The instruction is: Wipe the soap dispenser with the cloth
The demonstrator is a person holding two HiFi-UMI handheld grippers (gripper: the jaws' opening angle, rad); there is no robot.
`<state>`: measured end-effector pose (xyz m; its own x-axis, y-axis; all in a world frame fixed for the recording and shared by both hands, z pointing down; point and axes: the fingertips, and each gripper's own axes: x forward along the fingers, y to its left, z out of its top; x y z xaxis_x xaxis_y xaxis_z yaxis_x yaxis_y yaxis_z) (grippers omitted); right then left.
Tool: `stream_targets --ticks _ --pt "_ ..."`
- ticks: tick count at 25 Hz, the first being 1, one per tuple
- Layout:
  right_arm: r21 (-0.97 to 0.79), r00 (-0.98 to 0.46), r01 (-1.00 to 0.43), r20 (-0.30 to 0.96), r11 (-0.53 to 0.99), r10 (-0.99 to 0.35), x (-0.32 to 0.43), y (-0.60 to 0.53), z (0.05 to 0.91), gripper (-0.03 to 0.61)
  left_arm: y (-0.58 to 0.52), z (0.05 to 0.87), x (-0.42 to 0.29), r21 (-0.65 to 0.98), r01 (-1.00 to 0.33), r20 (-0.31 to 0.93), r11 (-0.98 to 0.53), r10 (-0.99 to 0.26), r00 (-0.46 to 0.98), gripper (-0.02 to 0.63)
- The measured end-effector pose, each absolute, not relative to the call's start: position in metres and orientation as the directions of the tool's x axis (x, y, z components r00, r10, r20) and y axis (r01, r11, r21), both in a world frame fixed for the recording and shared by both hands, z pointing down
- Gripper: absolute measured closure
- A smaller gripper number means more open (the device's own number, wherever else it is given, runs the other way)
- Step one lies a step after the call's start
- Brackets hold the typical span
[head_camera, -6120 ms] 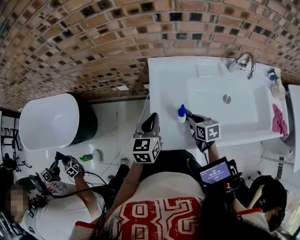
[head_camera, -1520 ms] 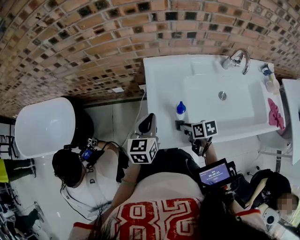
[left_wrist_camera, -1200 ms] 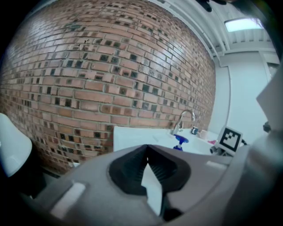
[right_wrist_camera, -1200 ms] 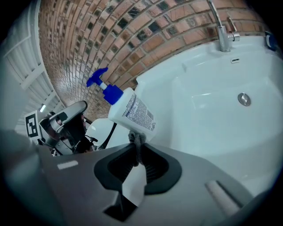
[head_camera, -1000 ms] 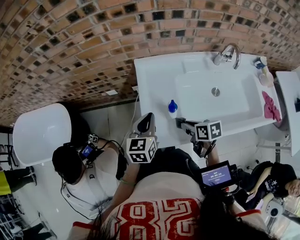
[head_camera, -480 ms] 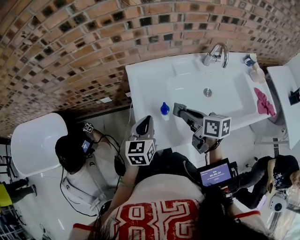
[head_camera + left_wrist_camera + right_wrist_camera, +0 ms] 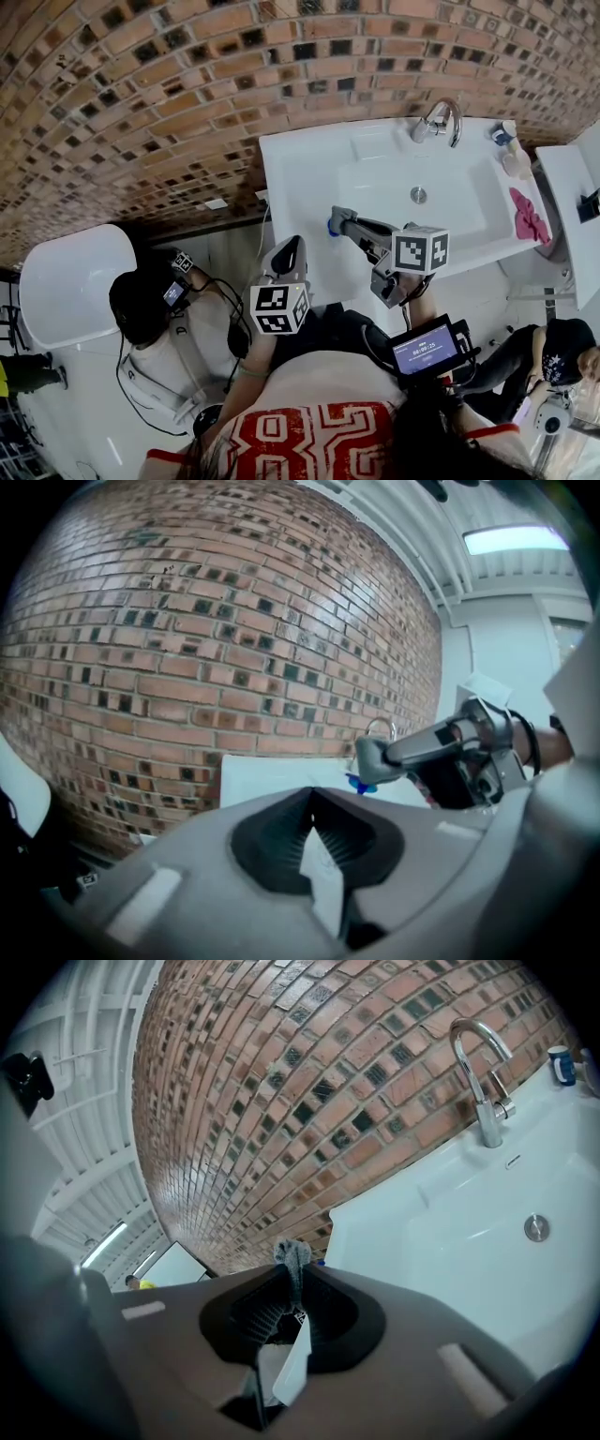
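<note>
While clamping cloth (image 7: 292, 1252), right gripper (image 7: 338, 221) has reached dispenser (image 7: 330, 230).

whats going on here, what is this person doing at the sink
A person stands at a white sink with a gripper in each hand. The right gripper is shut on a grey cloth and has it at the blue top of the soap dispenser on the counter's left side. The left gripper is shut on nothing, short of the counter. A pink cloth lies on the sink's right side.
</note>
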<state>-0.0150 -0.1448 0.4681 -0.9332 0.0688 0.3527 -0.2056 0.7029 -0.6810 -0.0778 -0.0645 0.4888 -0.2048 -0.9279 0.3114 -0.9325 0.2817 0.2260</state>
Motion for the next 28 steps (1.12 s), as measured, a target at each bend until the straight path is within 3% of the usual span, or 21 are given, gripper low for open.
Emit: stream_targets --ticks 28 --pt "-0.697 -0.945 -0.264 0.327 0.667 -0.032 0.005 -0.176 0.47 0.529 -0.074 0.493 -0.074 0.222 -0.936 0.32 0.275 -0.927 -0.197 0.611"
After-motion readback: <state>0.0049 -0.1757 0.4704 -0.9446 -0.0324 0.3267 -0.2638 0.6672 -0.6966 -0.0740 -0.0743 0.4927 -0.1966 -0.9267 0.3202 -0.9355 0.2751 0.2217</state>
